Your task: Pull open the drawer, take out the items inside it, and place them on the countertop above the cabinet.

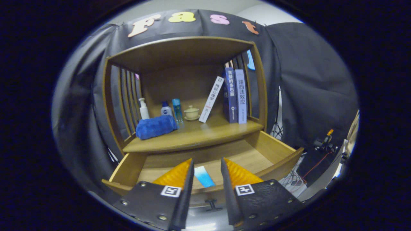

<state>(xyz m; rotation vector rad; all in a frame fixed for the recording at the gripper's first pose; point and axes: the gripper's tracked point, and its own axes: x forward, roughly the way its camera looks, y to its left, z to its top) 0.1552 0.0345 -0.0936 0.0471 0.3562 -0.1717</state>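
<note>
Two fingers of my tongs [207,175] stand apart, released, gripping nothing, above the front of the pulled-out drawer [276,150]. Between them, on the drawer's pale wood floor, I see a flat blue packet [204,176] lying loose; its print is too small for me to read. The drawer's T-shaped pull [212,204] sits just below the fingers. Each finger carries a square black-and-white marker. On the tabletop [205,133] of the wooden cabinet I see a rolled blue towel [156,126], fuzzy, with a white pump bottle [144,109], a small blue-capped bottle [166,109] and a clear blue bottle [177,110] behind it. A cream lidded cup [192,112] on a saucer stands beside a leaning white book [211,99]; two upright books [236,96], dark blue and pale violet, bear Chinese spines.
</note>
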